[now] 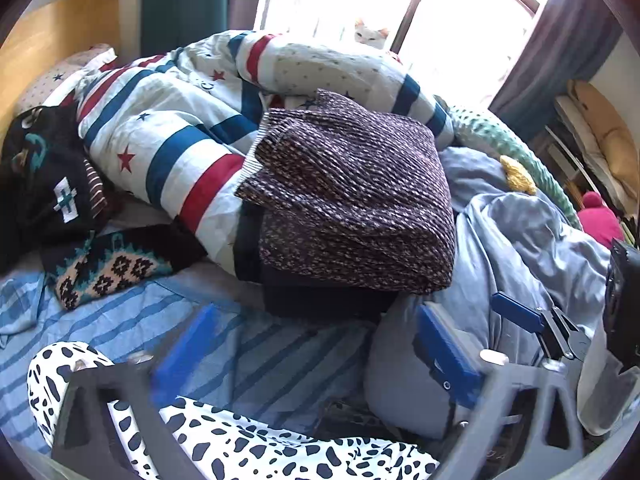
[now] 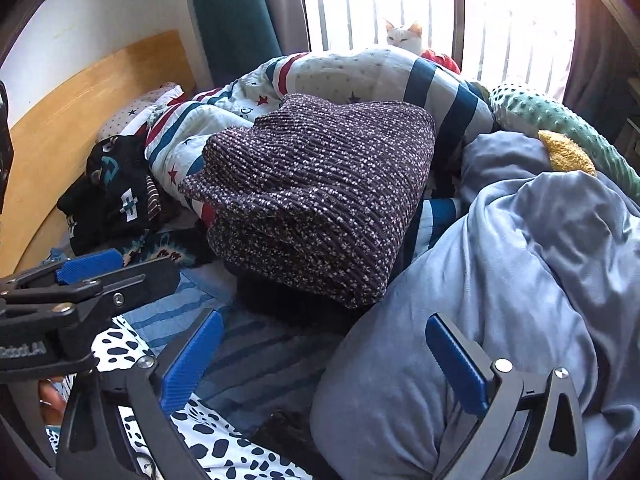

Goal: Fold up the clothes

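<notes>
Both grippers hover with jaws spread wide, gripping nothing: the left gripper (image 1: 316,354) over the blue striped sheet (image 1: 248,344), the right gripper (image 2: 324,354) straddling sheet and grey-blue duvet (image 2: 500,264). Just beyond the jaws, a folded purple speckled knit (image 1: 352,200) tops a dark stack; a spotted garment (image 1: 224,444) lies beneath them.

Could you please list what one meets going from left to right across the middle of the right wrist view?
Wooden headboard → black patterned garment → striped star quilt → folded speckled purple knit → blue-grey duvet → green dotted cushion.
</notes>
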A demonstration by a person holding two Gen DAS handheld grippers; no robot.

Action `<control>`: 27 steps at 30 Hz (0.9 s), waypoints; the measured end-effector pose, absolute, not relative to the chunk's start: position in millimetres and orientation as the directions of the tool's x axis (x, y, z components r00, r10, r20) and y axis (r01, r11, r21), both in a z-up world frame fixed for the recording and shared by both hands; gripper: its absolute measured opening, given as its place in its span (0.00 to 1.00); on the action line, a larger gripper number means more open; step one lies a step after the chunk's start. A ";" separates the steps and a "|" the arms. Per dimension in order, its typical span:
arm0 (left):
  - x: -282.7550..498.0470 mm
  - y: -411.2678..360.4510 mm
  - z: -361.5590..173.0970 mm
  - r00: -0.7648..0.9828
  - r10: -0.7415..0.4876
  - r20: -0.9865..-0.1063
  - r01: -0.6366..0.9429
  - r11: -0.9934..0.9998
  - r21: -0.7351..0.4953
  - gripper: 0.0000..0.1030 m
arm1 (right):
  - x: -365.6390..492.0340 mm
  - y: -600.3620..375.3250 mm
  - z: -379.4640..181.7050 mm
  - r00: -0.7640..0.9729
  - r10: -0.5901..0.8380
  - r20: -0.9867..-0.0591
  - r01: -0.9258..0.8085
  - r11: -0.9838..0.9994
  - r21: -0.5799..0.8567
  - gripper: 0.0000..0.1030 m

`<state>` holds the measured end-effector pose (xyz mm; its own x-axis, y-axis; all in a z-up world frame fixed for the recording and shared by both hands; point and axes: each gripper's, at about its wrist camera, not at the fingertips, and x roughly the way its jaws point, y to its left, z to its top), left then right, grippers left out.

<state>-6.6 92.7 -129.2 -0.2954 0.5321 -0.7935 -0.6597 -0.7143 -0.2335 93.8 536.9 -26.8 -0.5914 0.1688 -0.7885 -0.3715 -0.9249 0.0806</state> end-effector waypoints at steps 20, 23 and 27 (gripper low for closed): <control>-9.1 87.3 -127.9 -0.284 0.516 -0.809 -0.624 -0.740 -0.253 1.00 | 92.2 517.0 -18.0 -0.647 0.155 -0.747 -0.284 -0.958 0.047 1.00; -11.2 87.7 -129.6 -0.279 0.512 -0.812 -0.615 -0.745 -0.258 1.00 | 88.7 515.0 -17.1 -0.651 0.152 -0.743 -0.270 -0.962 0.039 1.00; -10.2 90.3 -129.1 -0.274 0.521 -0.808 -0.627 -0.734 -0.261 1.00 | 88.8 513.8 -17.6 -0.652 0.154 -0.743 -0.269 -0.962 0.037 1.00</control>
